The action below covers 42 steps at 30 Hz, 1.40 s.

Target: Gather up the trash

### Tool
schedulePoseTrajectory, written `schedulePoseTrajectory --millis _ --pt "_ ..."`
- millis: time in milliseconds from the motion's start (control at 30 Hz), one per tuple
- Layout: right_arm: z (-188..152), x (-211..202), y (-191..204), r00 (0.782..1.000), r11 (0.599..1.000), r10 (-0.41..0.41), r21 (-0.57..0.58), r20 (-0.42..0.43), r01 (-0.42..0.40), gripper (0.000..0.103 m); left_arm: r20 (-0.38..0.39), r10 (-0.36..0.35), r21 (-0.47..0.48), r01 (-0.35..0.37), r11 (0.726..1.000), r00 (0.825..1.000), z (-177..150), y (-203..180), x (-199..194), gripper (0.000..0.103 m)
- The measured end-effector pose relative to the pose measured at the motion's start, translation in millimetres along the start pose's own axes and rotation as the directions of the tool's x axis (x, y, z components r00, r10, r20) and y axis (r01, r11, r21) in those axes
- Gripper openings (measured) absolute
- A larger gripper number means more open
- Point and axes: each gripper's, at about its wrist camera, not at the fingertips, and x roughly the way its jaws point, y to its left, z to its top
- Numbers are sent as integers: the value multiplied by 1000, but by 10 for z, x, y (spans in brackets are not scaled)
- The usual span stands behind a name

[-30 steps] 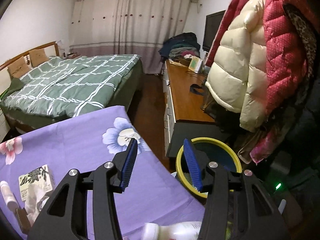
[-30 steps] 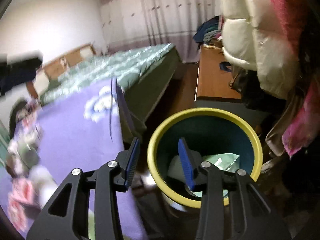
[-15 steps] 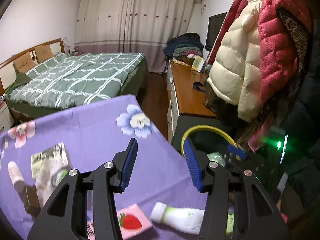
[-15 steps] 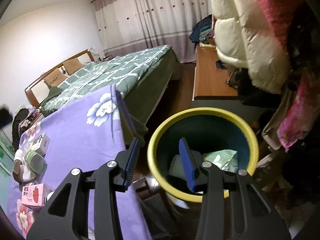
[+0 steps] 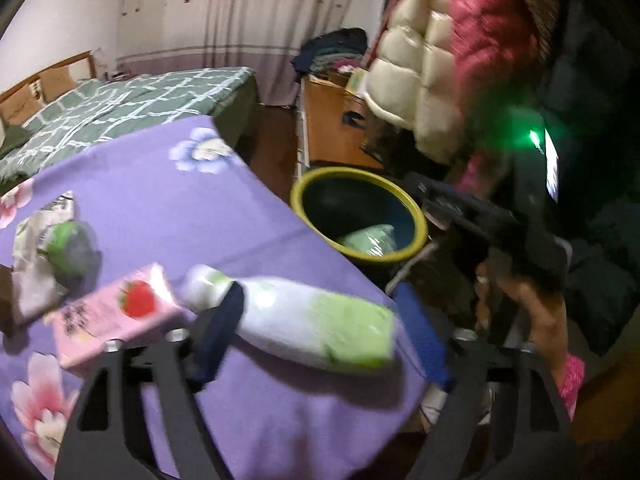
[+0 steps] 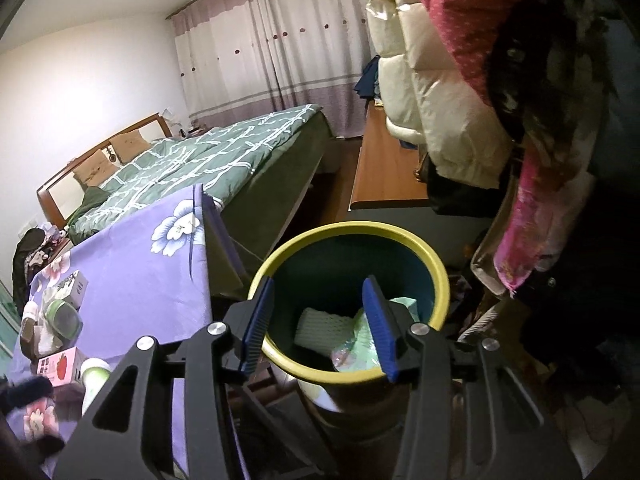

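Note:
A white and green bottle [image 5: 312, 320] lies on its side on the purple flowered tablecloth [image 5: 192, 200], near the table's corner. My left gripper [image 5: 322, 338] is low over it with a finger on each side. Its jaws are opening and the pads stand apart from the bottle. Next to the bottle lies a pink strawberry carton [image 5: 116, 312]. My right gripper [image 6: 318, 320] hovers over the yellow-rimmed bin [image 6: 348, 228], its jaws opening with nothing between them. A pale green bag [image 6: 356, 340] and white foam netting [image 6: 320, 326] lie in the bin.
A green-lidded jar [image 5: 68, 248] and crumpled packets [image 5: 32, 280] sit at the table's left. The bin [image 5: 416, 220] stands off the table's right corner. A hand [image 5: 524, 304] holds the right gripper there. Coats [image 6: 460, 120] hang at right, a bed [image 6: 224, 152] lies behind.
My left gripper has swung down towards the table until the bottle lies between its fingers, and its jaws have spread much wider. The right gripper has shifted a little over the bin.

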Motion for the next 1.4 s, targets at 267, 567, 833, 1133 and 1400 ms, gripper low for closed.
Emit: schedulePoseTrajectory --millis 267,567,833,1133,1400 --pt "-22 -73 -190 999 999 28 26 16 -28 46 -67 103 95 -97 991 992 -196 -355 218 84" --pt "-85 -14 -329 998 996 61 57 4 -62 46 -82 281 21 -280 960 956 -101 207 249 74" --pt "-85 25 -230 997 995 83 46 -1 -83 46 -107 246 -161 -261 952 963 75 438 307 88" --pt "-72 25 -182 994 993 109 34 2 -109 47 -233 202 -305 -269 913 951 268 684 694 87" --pt "-130 86 -247 992 992 123 43 -18 -122 47 -311 207 -291 -301 908 927 351 811 1112 84"
